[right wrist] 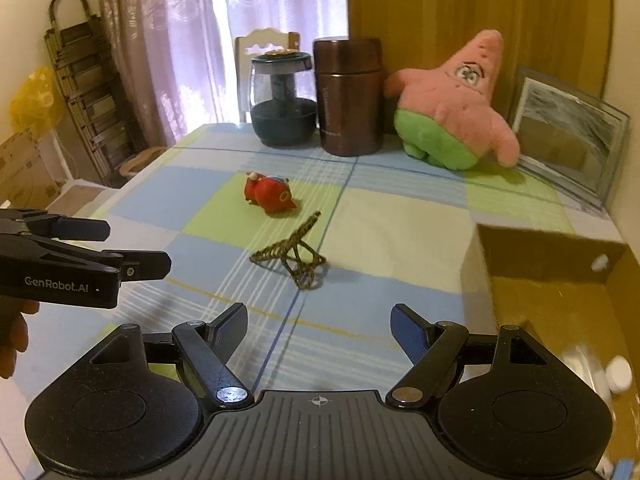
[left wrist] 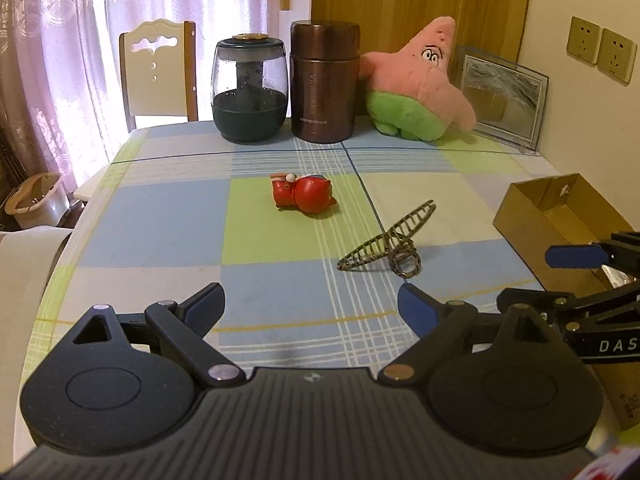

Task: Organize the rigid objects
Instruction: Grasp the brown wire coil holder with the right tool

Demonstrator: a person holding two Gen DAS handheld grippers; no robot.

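Lying on its side on a green square of the checked tablecloth (left wrist: 160, 232), the red toy figure (left wrist: 304, 194) occupies the middle of the table. Nearer the cameras and toward the right sits the metal lattice ornament (left wrist: 384, 242), tilted, with its ring-shaped base on the cloth; it stands apart from the figure. An open cardboard box (left wrist: 536, 216) sits at the table's right edge, beside the ornament but not touching it.

Left gripper (left wrist: 312, 308): jaws spread wide, nothing between them, held above the cloth short of both objects. Right gripper (right wrist: 318, 326): jaws likewise spread and empty, aimed toward the ornament, with the box wall on its right. A hand (right wrist: 12, 340) shows at the left edge of the right wrist view, behind the left gripper.

Along the far edge stand, left to right, a glass jar with dark lid (left wrist: 250, 88), a brown metal canister (left wrist: 324, 80), a pink star plush (left wrist: 416, 84) and a framed picture (left wrist: 502, 96) leaning on the wall.
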